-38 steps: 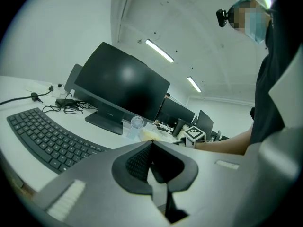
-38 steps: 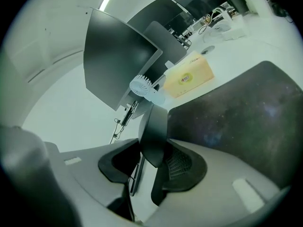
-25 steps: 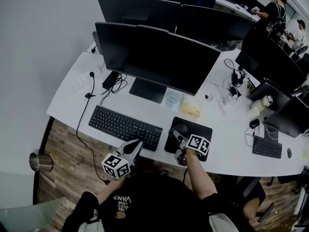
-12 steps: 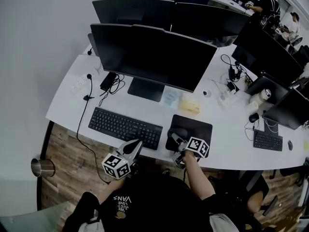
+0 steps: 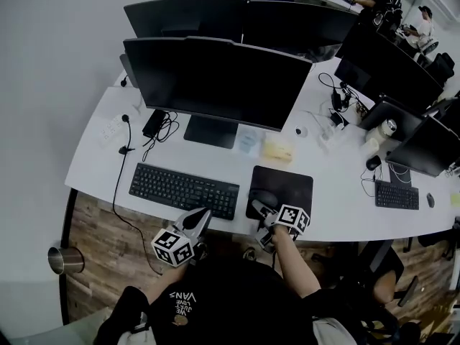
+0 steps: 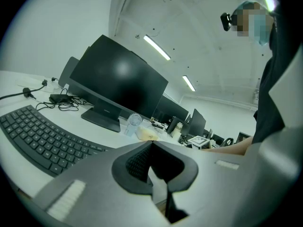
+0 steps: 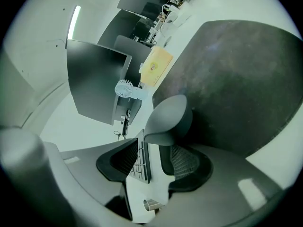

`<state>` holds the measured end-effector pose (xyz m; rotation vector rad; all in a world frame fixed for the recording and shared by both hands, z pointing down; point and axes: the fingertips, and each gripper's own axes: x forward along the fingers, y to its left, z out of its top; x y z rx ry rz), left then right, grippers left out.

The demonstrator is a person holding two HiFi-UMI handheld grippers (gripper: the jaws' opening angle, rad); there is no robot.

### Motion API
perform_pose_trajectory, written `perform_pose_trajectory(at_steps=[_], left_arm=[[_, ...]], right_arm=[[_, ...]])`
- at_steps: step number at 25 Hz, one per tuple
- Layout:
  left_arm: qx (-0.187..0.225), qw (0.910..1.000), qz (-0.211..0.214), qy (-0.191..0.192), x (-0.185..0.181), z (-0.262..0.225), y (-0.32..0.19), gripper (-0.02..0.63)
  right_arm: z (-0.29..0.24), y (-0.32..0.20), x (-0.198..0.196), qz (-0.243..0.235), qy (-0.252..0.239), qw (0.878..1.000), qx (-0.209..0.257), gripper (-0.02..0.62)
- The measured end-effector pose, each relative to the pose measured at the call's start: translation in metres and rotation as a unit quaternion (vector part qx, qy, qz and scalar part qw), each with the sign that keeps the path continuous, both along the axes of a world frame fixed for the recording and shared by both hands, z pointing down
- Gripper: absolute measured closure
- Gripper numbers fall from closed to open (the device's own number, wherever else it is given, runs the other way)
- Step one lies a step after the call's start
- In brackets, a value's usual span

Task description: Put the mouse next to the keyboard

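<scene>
The white desk (image 5: 100,164) carries the keyboard (image 5: 183,190) near its front edge; the big dark monitor (image 5: 215,81) stands behind the keyboard on its own foot; the black mouse pad (image 5: 291,182) lies just to the right of the keyboard, a narrow strip of bare desk between them; the left gripper (image 5: 203,215) hangs at the keyboard's near right corner, off the front edge of the desk, and its jaws are closed tip to tip with nothing between them; the right gripper (image 7: 154,150) is further right of the keyboard, at the near left corner of the pad, and its jaws have just been opening and stand wide apart; the grey mouse (image 5: 264,198) rests on the pad's left part, on the side nearest the keyboard, near it but not touching it; in the right gripper view the mouse sits right at the mouth of the gap, its rear end between the jaw tips, and neither pad presses on it; a yellow block (image 5: 277,149) lies beyond the pad, behind and to the right of the keyboard.
</scene>
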<state>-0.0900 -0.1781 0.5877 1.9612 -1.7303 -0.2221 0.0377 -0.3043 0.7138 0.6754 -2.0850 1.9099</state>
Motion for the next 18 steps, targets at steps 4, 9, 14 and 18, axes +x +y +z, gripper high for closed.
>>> perform_pose_trajectory(at_steps=[4, 9, 14, 18], left_arm=[[0.001, 0.9999, 0.013, 0.003, 0.005, 0.001, -0.002, 0.604], [0.001, 0.9997, 0.022, 0.006, 0.008, 0.002, -0.002, 0.604], [0.0, 0.9996, 0.026, 0.007, 0.008, 0.003, 0.001, 0.604], [-0.001, 0.9996, 0.028, 0.006, 0.006, 0.003, 0.005, 0.604]], right_arm=[[-0.001, 0.008, 0.003, 0.006, -0.005, 1.0, -0.003, 0.393], [-0.001, 0.017, 0.004, 0.004, -0.003, 1.0, -0.002, 0.391], [-0.001, 0.021, 0.003, 0.004, -0.001, 1.0, 0.003, 0.392], [-0.005, 0.023, 0.002, -0.004, 0.012, 0.999, 0.039, 0.393]])
